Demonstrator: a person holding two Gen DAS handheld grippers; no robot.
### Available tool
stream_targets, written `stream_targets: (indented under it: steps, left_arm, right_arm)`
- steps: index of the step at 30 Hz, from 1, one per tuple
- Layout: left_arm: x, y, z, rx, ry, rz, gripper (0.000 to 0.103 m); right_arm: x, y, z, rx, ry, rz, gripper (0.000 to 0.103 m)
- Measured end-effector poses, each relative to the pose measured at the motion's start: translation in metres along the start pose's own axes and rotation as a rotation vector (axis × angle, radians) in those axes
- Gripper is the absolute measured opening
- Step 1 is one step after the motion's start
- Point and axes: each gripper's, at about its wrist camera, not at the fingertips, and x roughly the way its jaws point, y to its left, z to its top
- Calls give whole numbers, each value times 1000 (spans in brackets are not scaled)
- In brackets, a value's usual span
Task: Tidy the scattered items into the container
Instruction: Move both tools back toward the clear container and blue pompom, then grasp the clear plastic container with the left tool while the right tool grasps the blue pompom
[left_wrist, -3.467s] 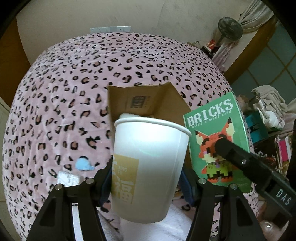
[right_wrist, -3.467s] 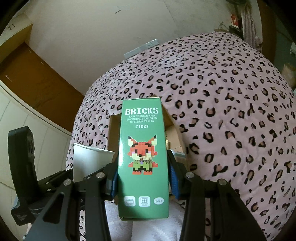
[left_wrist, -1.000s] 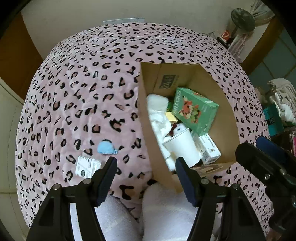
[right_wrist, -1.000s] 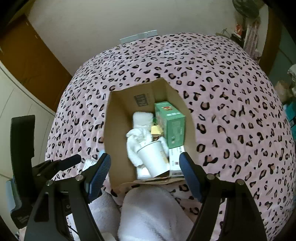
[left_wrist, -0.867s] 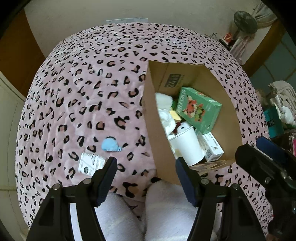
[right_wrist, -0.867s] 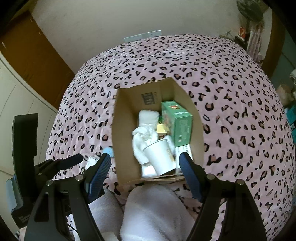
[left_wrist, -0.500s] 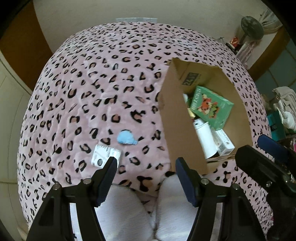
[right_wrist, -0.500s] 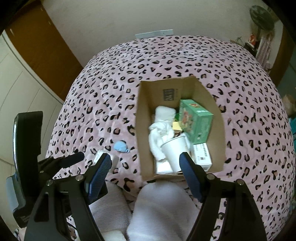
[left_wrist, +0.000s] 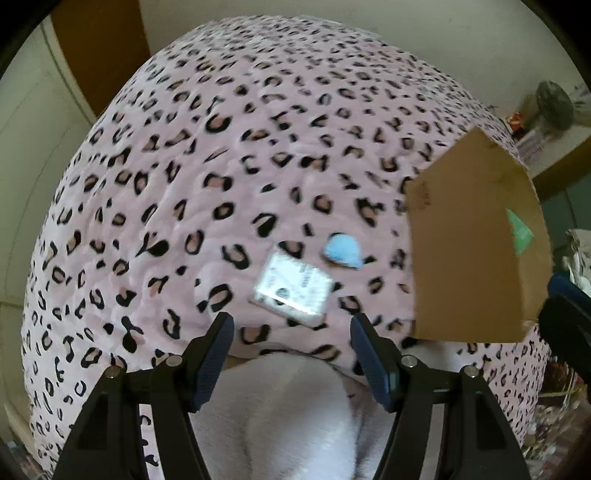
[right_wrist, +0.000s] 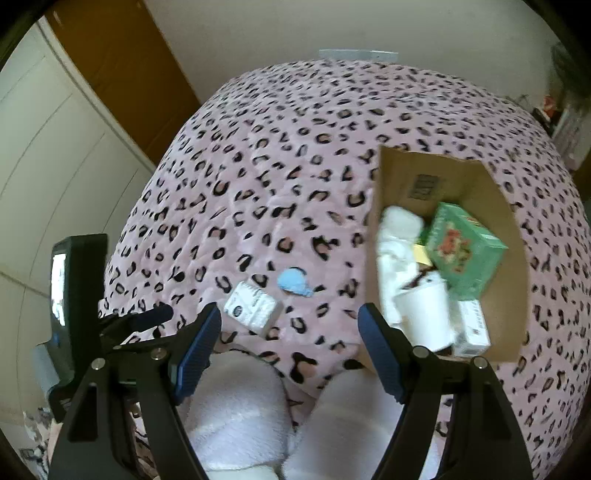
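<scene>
Empty, open fingers over a leopard-print bed

Left gripper and right gripper hang apart above white packet and blue toy; cardboard box sits right.

Left tongs pointing steeply down, jaws standing apart, nothing between the blue pads. Right tongs also angling down, jaws spread wide and empty. Left tongs showing at the left edge of the right wrist view. Person's legs in white fleece sitting below both.
</scene>
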Motion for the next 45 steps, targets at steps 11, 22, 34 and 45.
stream_targets:
  steps: [11, 22, 34, 45]
  left_arm:
    - [72, 4, -3, 88, 89, -33, 67]
    - [112, 9, -3, 82, 110, -78, 67]
    - [129, 24, 9, -53, 135, -170, 82]
    - [129, 43, -11, -384, 90, -177, 82]
  right_arm:
    - [65, 18, 18, -22, 116, 18, 78]
    - [136, 9, 31, -16, 234, -14, 78]
    - [195, -1, 30, -37, 330, -49, 78]
    - [238, -3, 25, -92, 414, -80, 73]
